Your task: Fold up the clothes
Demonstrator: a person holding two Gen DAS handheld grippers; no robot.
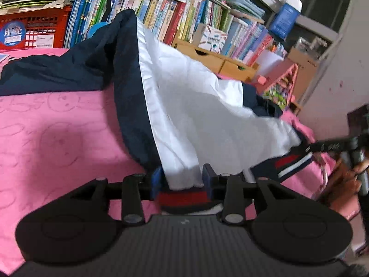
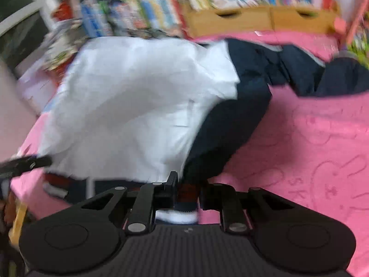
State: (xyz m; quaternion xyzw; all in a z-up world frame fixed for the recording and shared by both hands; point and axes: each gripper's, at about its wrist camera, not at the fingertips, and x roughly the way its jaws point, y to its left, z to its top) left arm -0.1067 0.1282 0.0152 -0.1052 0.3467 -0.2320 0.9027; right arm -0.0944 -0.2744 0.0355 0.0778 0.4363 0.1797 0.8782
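Note:
A navy and white jacket is spread over the pink bed cover, its near side lifted. My left gripper is shut on its red, white and navy striped hem. In the right wrist view the same jacket looks blurred, and my right gripper is shut on another stretch of the hem. The right gripper also shows at the right edge of the left wrist view, with a hand behind it. The left gripper's tip shows at the far left of the right wrist view.
Rows of books line the back of the bed. A red crate stands at the back left, with wooden drawer boxes before the books. A white wall is at the right.

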